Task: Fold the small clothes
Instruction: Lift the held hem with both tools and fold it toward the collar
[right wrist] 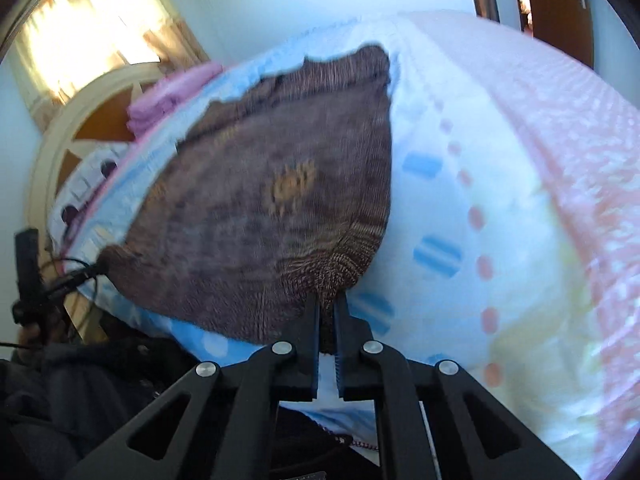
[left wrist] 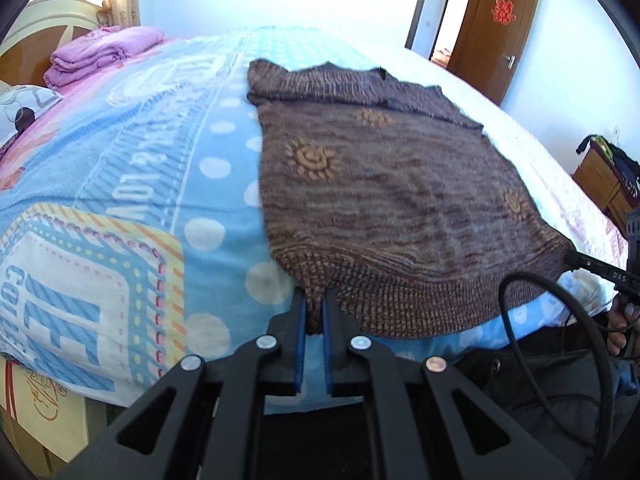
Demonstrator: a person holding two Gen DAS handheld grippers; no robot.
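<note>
Both angling down, left gripper (left wrist: 314,300) and right gripper (right wrist: 328,300) each pinching the sweater (left wrist: 384,184) hem. Lying on the bedspread (left wrist: 140,160), folded pink blanket (left wrist: 100,52) sitting at ten o'clock.

A small brown knitted sweater (left wrist: 384,184) lies spread nearly flat on the bed (left wrist: 132,184), filling the middle and right of the left wrist view. Its yarn is mottled brown with faint bluish streaks, and orange sun motifs dot the body. The ribbed hem runs along the lower edge, toward the bottom of the frame; the far end, near the upper centre, looks folded over on itself, possibly sleeves or a collar, though blur makes that uncertain. Both lower hem corners are lifted slightly off the bedcover, one at lower centre in each view.
</note>
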